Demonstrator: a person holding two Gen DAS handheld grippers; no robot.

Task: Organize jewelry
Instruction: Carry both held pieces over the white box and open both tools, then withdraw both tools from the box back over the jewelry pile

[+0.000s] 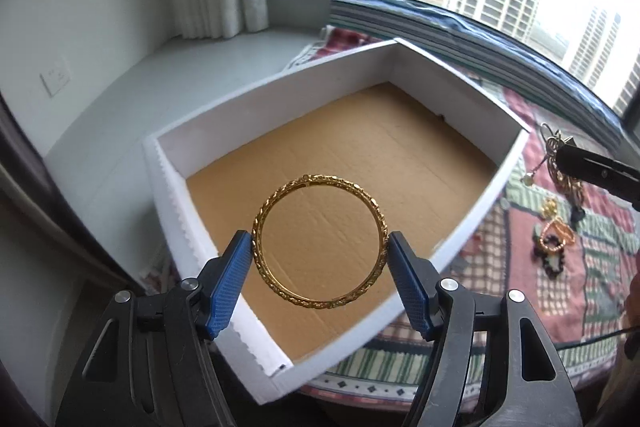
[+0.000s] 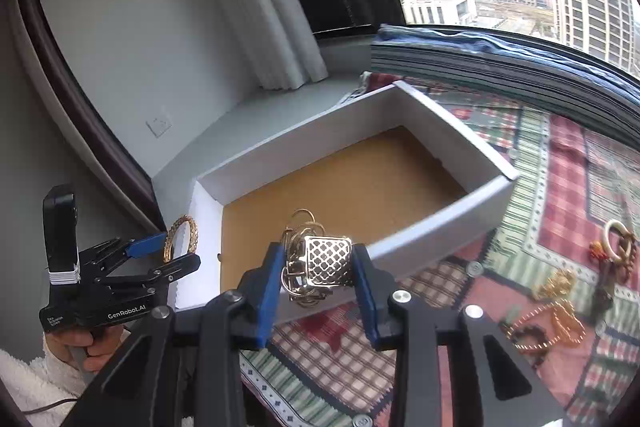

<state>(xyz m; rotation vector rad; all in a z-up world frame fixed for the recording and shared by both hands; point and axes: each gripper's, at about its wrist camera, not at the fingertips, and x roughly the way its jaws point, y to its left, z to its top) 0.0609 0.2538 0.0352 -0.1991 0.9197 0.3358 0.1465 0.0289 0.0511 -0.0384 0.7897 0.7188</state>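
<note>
My left gripper point(image 1: 320, 247) is shut on a gold bangle point(image 1: 320, 183) and holds it above the near part of a white box point(image 1: 256, 95) with a brown cardboard floor. The same gripper point(image 2: 176, 251) and bangle point(image 2: 181, 238) show at the left of the right wrist view, by the box's left wall. My right gripper point(image 2: 318, 267) is shut on a pale gold filigree cuff with tangled rings point(image 2: 320, 261), held over the box's near wall point(image 2: 420, 247). Its tip point(image 1: 596, 169) shows at the right of the left wrist view.
Loose jewelry lies on a plaid quilt to the right of the box: gold chains and dark beads point(image 2: 556, 319), a white ring piece point(image 2: 618, 233), bangles point(image 1: 554, 235). A folded striped blanket point(image 1: 420, 23) lies behind the box by the window. A white sill lies to the left.
</note>
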